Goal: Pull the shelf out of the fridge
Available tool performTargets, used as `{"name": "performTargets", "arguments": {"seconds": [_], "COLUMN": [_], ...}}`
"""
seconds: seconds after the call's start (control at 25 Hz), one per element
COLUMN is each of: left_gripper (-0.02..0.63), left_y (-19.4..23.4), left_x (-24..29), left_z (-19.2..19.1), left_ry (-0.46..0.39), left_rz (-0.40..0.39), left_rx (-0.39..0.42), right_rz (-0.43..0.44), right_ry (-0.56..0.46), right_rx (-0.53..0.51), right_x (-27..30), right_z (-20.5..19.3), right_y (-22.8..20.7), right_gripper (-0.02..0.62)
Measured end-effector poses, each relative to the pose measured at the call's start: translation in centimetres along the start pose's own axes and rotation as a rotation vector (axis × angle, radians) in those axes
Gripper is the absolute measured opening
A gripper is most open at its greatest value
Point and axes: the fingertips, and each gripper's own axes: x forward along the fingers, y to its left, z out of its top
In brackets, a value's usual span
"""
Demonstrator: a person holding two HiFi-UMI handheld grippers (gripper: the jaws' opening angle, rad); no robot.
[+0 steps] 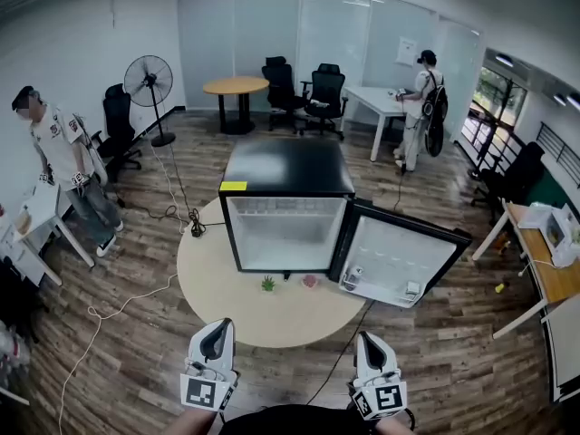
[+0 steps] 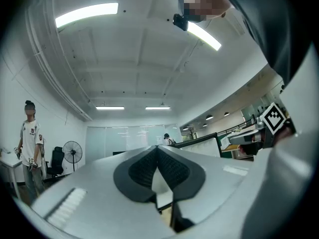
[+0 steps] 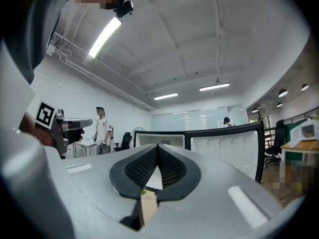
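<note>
A small black fridge (image 1: 286, 169) stands on a round wooden table (image 1: 272, 320), its door (image 1: 399, 261) swung open to the right. The inside is white; a pale shelf edge (image 1: 285, 210) shows near the top, too small to make out well. My left gripper (image 1: 217, 329) and right gripper (image 1: 369, 340) hover side by side over the table's near edge, well short of the fridge. Both are shut with nothing between the jaws. In the left gripper view the left gripper (image 2: 157, 148) points slightly upward, pads together. The right gripper (image 3: 158, 146) faces the open fridge (image 3: 155, 139) and its door (image 3: 224, 146).
A small green plant (image 1: 268, 284) and a pink item (image 1: 310, 281) lie on the table before the fridge. A cable (image 1: 340, 356) runs off the front edge. A person (image 1: 63, 157) stands at left near a fan (image 1: 149, 82); another person (image 1: 420, 107) stands at the back.
</note>
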Motion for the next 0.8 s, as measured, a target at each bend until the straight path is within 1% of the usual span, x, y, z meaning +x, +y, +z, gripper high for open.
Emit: {"name": "performTargets", "arguments": {"seconds": [0.12,0.24,0.32,0.4,0.48,0.6,0.8], "left_gripper": [-0.002,-0.002,-0.002,-0.002,-0.002,-0.002,-0.002], "left_y": [0.0,-0.4,-0.5,-0.7,-1.2,-1.9,-3.8], "left_x": [0.0,0.1,0.1,0.2,0.5,0.8,1.5], "left_z": [0.2,0.7,0.7,0.7,0.7,0.4,0.5], "left_ry": [-0.013,-0.039,-0.027,-0.041,-0.045,-0.025,-0.033], "left_rz": [0.003,0.010,0.017,0.023,0.022,0.034,0.049], "left_rx": [0.003,0.018,0.027,0.042,0.049,0.055,0.084], "right_rz": [0.009,0.009,0.005,0.004,0.017,0.037,0.079], "right_ry": [-0.016,-0.012,-0.009,-0.006,-0.008,-0.008,-0.017], "right_rx": [0.027,0.033,0.031,0.025,0.031,0.045,0.068], "right_x": [0.0,-0.1,-0.1,-0.1,-0.1,-0.3,-0.8], "right_z": [0.4,0.4,0.4,0.2,0.1,-0.2,-1.3], "right_y": [-0.1,-0.5,-0.7,-0.8,-1.1,-1.5,-2.5], "right_gripper": [0.009,0.009,0.009,0.008,0.008,0.008,0.008]}}
